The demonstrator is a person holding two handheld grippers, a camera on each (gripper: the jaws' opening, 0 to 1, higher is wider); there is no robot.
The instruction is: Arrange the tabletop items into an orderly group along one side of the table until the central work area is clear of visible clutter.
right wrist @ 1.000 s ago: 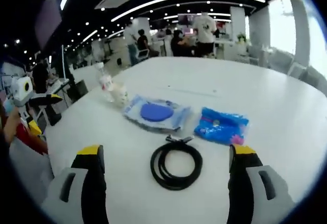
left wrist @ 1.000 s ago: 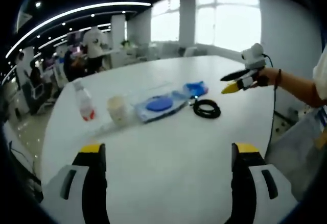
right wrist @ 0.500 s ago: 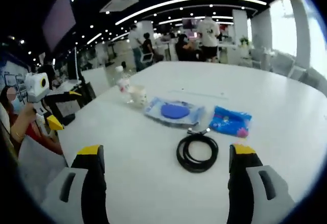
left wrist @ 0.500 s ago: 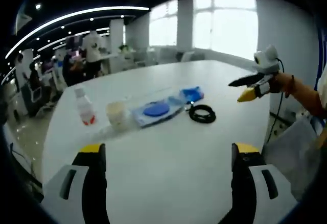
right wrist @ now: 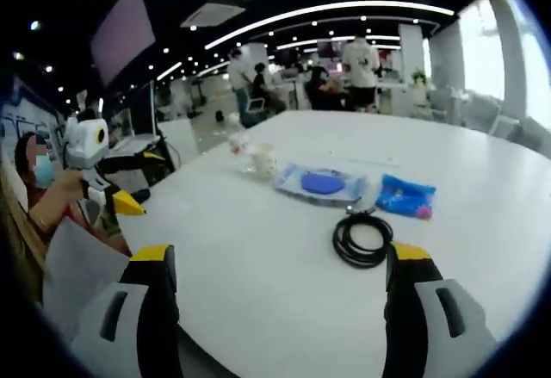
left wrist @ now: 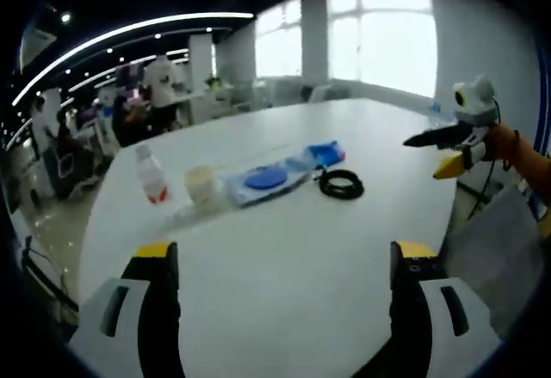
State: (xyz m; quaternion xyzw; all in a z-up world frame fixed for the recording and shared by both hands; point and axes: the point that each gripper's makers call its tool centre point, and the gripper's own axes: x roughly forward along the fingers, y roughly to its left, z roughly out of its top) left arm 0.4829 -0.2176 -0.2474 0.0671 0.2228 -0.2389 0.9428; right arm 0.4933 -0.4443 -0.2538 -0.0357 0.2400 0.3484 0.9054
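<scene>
A white table [left wrist: 284,257] carries a bottle [left wrist: 153,177], cup [left wrist: 202,185], blue-disc packet [left wrist: 265,180], blue pouch [left wrist: 325,152] and coiled black cable [left wrist: 341,185].

On the white table [left wrist: 284,266], bottle [left wrist: 152,176], cup [left wrist: 202,184], clear packet [left wrist: 265,179], blue pouch [left wrist: 325,152] and coiled black cable [left wrist: 342,185] lie in a row.

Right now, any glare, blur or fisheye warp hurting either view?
Left gripper view: the windows blow out white, and the table edge bows with fisheye warp. Right gripper view: ceiling light strips curve into arcs, and the black cable and blue packet look soft but legible.
</scene>
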